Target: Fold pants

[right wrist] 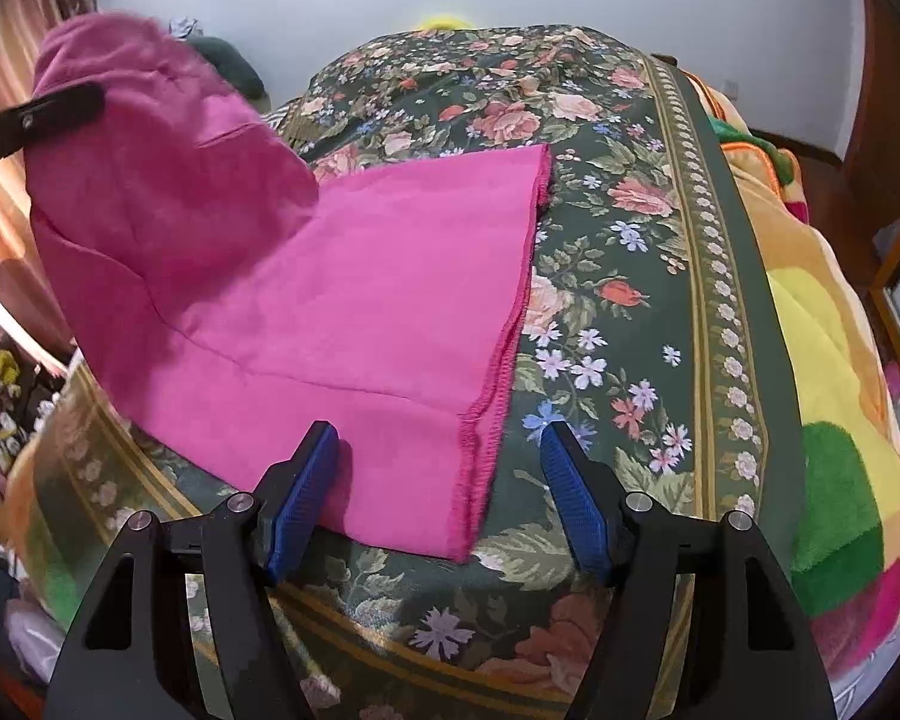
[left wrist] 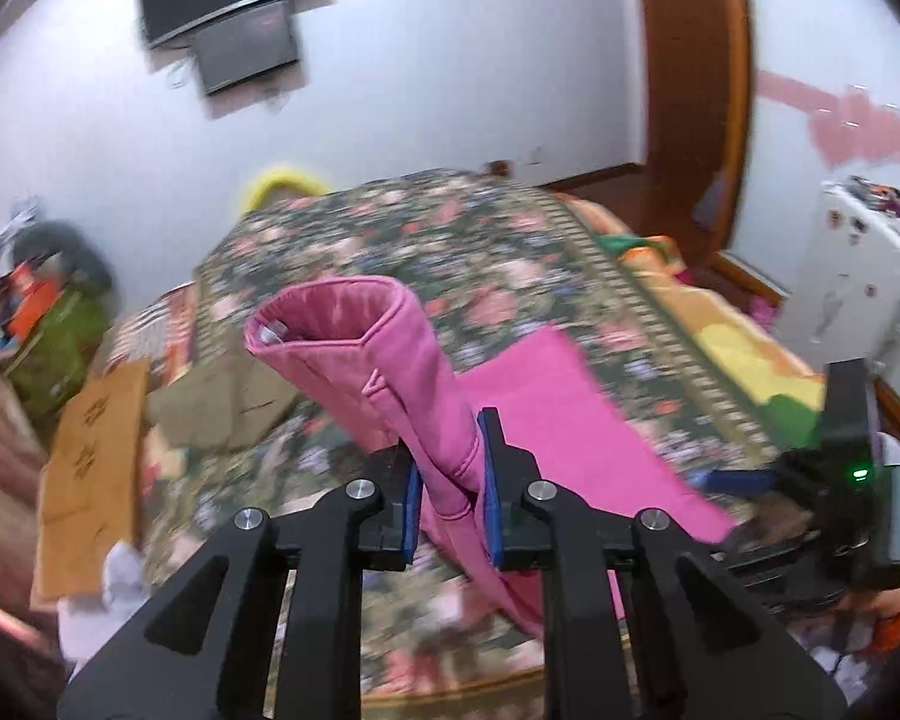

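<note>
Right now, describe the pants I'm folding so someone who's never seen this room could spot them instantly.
Find the bed under the dark floral bedspread. The pink pants lie on its near left part, one end lifted by the left gripper, the hem beside the open right gripper. They are the only plain, solid pink cloth against all that flower print.

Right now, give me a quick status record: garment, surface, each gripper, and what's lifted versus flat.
garment: pink pants
surface: floral bedspread
left gripper: jaws shut on the pants, holding the waist end up off the bed
right gripper: jaws open, poised over the near hem corner, gripping nothing
lifted: waist end
flat: leg end, hem toward the right
beside bedspread: colourful fleece blanket
</note>
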A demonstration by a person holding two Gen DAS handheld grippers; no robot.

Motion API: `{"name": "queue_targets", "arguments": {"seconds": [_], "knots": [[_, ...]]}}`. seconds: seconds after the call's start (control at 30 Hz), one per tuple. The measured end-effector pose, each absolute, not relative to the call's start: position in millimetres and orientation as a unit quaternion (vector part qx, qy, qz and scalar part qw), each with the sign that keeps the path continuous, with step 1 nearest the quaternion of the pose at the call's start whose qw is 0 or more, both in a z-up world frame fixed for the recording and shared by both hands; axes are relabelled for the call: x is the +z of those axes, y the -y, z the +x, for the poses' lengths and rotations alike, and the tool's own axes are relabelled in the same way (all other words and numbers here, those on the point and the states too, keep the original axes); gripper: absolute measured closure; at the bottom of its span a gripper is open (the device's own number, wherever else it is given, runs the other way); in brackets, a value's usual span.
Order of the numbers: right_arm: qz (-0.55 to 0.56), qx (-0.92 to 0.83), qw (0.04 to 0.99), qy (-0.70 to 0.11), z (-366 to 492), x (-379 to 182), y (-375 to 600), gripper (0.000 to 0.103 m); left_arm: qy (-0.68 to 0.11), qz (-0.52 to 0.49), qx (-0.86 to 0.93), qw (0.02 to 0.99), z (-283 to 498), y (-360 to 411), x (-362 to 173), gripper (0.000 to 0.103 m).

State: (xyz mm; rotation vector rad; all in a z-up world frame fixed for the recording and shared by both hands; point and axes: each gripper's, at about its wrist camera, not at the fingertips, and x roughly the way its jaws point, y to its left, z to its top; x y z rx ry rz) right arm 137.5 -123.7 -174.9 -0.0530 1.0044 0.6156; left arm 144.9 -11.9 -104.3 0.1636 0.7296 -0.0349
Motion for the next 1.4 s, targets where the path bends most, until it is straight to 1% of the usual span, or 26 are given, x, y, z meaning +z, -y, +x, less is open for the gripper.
{"name": "queue_targets", "arguments": {"seconds": [0.17, 0.3, 0.4, 0.67, 0.7, 0.77, 0.83, 0.9, 0.97, 1.03, 1.17, 1.4], "knots": [[0.017, 0.277, 0.843, -0.461, 140, -157, 153, 0.037, -0.383, 0.064, -0.081, 0.918, 166, 44, -112, 0.087], [0.024, 0.257, 0.854, -0.451, 138, -147, 173, 0.037, -0.427, 0.013, -0.126, 0.895, 187, 59, -131, 0.089], [0.02, 0.238, 0.86, -0.45, 137, -145, 186, 0.036, -0.451, -0.003, -0.13, 0.883, 198, 69, -147, 0.09], [0.033, 0.216, 0.866, -0.45, 138, -144, 207, 0.036, -0.494, 0.012, -0.157, 0.855, 203, 97, -176, 0.09], [0.033, 0.215, 0.866, -0.45, 138, -144, 207, 0.036, -0.499, 0.014, -0.158, 0.852, 203, 99, -179, 0.087], [0.033, 0.215, 0.866, -0.449, 137, -143, 209, 0.036, -0.507, 0.018, -0.164, 0.846, 204, 100, -182, 0.073], [0.032, 0.215, 0.867, -0.448, 138, -140, 207, 0.036, -0.506, 0.025, -0.159, 0.848, 203, 100, -179, 0.037], [0.031, 0.216, 0.869, -0.444, 138, -137, 205, 0.035, -0.482, 0.025, -0.153, 0.862, 198, 95, -168, 0.026], [0.031, 0.218, 0.871, -0.439, 139, -132, 203, 0.034, -0.467, 0.03, -0.153, 0.87, 196, 90, -157, 0.024], [0.038, 0.218, 0.872, -0.437, 141, -129, 200, 0.025, -0.457, 0.037, -0.138, 0.878, 199, 80, -149, 0.022], [0.041, 0.227, 0.872, -0.431, 147, -127, 189, 0.024, -0.446, 0.053, -0.086, 0.889, 213, 49, -144, 0.017], [0.025, 0.238, 0.859, -0.453, 157, -146, 161, 0.024, -0.474, 0.044, -0.023, 0.879, 261, -14, -163, 0.017]]}}
